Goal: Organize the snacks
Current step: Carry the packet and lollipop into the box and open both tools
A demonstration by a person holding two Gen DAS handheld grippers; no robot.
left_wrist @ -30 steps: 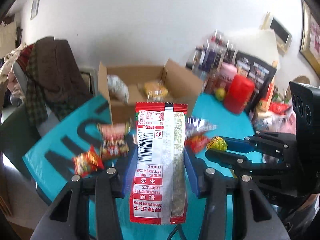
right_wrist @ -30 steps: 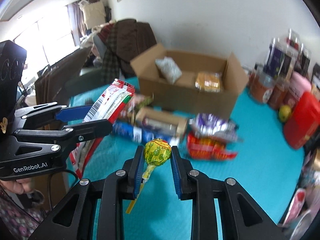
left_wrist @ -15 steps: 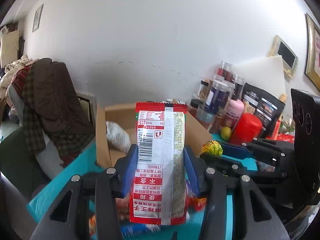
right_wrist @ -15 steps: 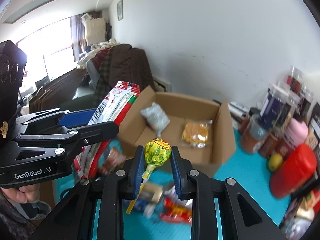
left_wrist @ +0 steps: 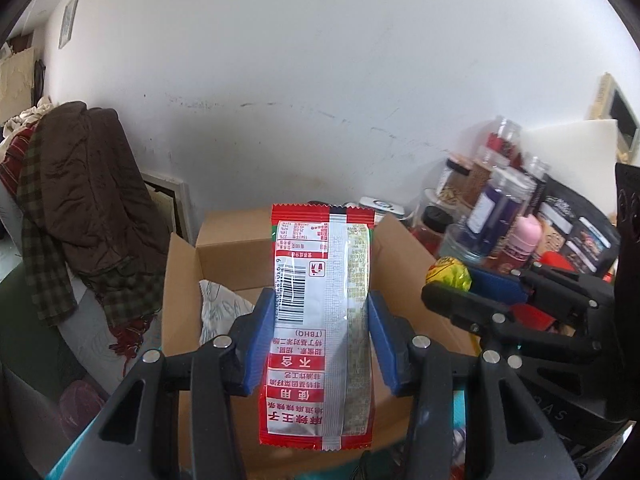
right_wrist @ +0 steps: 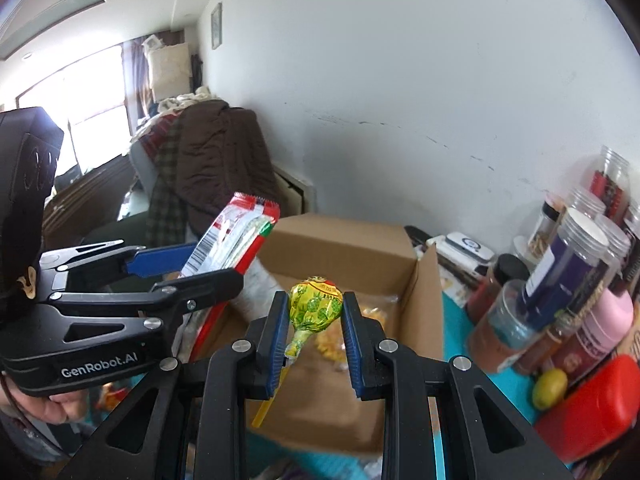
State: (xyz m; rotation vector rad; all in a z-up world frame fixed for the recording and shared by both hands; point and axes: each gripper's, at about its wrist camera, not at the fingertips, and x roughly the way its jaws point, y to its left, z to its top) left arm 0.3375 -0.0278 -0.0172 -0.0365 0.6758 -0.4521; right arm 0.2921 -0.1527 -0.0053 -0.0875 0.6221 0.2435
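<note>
Packet (left_wrist: 320, 304) of red and silver stands upright in the left claw (left_wrist: 318, 336), pads pressed on its two long edges, long axis running 12 to 6 o'clock above the open cardboard box (left_wrist: 184, 280). At 3 o'clock the right claw (right_wrist: 314, 320) pinches a yellow lollipop (right_wrist: 316, 306) by its wrapped head, stick slanting toward 7 o'clock over the same box.

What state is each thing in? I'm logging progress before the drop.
Left gripper: jaws shut on red snack packet, held upright.
Right gripper: jaws shut on lollipop.
Cardboard box: open, flaps up, snacks inside.
</note>
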